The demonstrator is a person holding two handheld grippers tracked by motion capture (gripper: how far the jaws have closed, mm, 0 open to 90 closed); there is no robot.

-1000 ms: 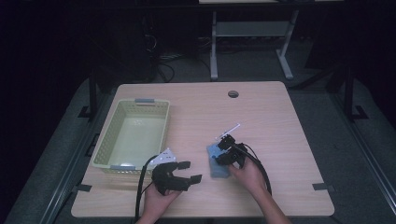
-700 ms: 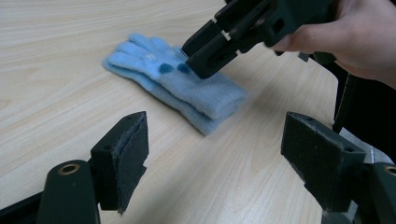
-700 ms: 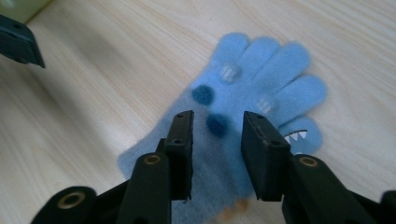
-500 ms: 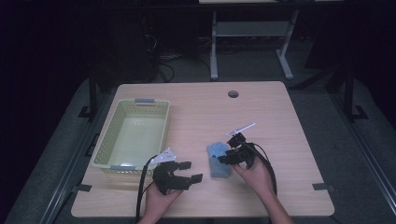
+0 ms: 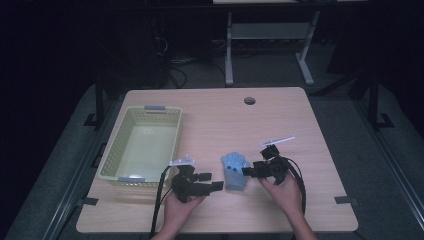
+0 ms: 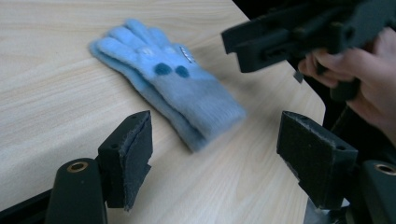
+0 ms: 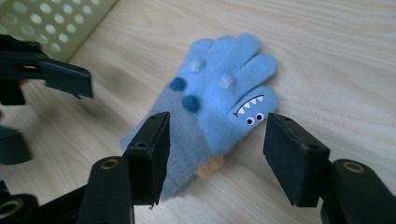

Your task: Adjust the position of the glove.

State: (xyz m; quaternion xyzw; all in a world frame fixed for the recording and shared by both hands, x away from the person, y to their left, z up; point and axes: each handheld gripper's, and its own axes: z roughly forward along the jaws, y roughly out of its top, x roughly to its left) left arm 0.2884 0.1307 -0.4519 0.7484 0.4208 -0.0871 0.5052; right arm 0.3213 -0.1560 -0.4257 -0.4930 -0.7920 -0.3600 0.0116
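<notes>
A small light-blue glove is seen lying flat on the wooden worktop, in the near half, between the two hands. Its fingers are pointed away from the person in the high view, with the grey cuff nearest the front edge. Dark blue dots and a little toothy face on the thumb side are picked out in the right gripper view.

The right gripper is held just to the glove's right, its jaws having just been opening; they are now spread apart with the glove lying loose on the wood between and beyond them, no pad pressed on it. From the left gripper view, that same tool is caught hovering above the glove's cuff end.

The left gripper is kept low on the glove's left, near it but apart, jaws wide with nothing between them but bare worktop, though they have just been closing a touch.

A pale green basket is stood at the left of the worktop, well apart from the glove.
</notes>
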